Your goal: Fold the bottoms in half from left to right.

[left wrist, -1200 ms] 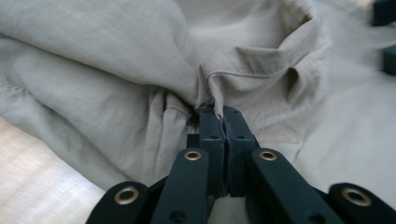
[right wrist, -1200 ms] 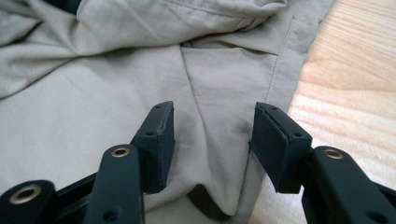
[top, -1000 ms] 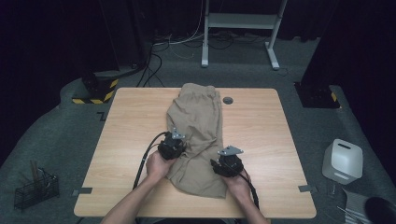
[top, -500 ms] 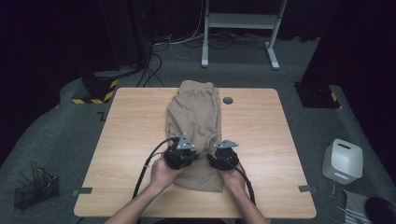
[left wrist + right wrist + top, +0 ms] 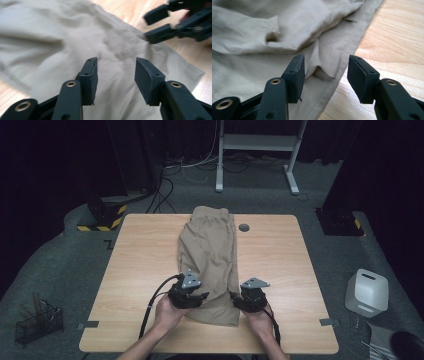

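Across the middle of the wooden surface lies a pair of khaki trousers, folded lengthwise into a long strip that runs from the far edge, beside a small round grommet, to the near edge, where both hands work. On the floor to the right stands a white box-like device, and to the left a wire basket holding a few tools.

At the near left of the strip, the left gripper sits over the cloth; its jaws have just been opening and now stand apart with nothing between them, the fabric lying loose beneath. At the near right hem, the right gripper straddles the stitched edge where cloth meets wood, jaws wide and gripping nothing.

Judging from this, the risk is that the fold springs open now that the left side is released, or that the right jaws close on only the top layer at the hem, so a pull would drag the layers askew.

No brand, label or writing can be read anywhere.
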Demonstrator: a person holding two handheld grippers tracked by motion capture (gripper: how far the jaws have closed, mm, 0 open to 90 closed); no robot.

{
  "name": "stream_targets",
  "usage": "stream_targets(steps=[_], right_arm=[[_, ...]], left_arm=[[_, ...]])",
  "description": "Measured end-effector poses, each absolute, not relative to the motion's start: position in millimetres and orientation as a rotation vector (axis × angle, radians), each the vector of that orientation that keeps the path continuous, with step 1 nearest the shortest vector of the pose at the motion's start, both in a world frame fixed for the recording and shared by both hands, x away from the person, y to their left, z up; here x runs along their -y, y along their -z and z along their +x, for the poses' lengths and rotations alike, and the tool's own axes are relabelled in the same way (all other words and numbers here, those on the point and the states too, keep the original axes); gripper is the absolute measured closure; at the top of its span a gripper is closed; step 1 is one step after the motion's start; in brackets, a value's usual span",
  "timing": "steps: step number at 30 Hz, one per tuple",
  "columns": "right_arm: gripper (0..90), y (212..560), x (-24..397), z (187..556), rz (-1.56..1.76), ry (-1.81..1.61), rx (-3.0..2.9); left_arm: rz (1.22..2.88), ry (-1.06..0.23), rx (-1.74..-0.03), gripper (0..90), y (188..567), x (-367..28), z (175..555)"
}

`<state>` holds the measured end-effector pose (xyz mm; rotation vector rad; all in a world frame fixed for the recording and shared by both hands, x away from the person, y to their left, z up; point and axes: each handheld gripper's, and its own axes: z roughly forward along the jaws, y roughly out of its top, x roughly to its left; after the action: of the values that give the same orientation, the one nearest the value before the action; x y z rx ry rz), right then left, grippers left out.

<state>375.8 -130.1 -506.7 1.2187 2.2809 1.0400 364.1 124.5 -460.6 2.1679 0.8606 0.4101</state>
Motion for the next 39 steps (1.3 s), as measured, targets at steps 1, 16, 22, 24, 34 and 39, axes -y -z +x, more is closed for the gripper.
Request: stream_targets(steps=[1,16,22,24,34,39], right_arm=[[48.7,505,130,375,1.210,-1.047,-2.278],[53.0,487,88,387,1.127,-1.171,-2.370],[53.8,500,67,401,1.146,-1.147,-2.441],[54.8,505,63,405,1.150,-1.133,-2.461],[87.1,510,68,402,1.056,-1.142,-2.607],[88.5,501,90,385,1.017,-1.172,-2.572]], left_arm=[[2.161,-0.411,-0.879,52.0,461,-129,365],[2.131,-0.424,-1.063,43.1,481,-177,355],[2.098,-0.395,-1.107,40.4,487,-189,346],[2.104,-0.400,-1.112,39.6,491,-191,345],[2.059,-0.407,-1.123,39.2,486,-199,345],[2.028,-0.405,-1.148,39.4,480,-206,352]])
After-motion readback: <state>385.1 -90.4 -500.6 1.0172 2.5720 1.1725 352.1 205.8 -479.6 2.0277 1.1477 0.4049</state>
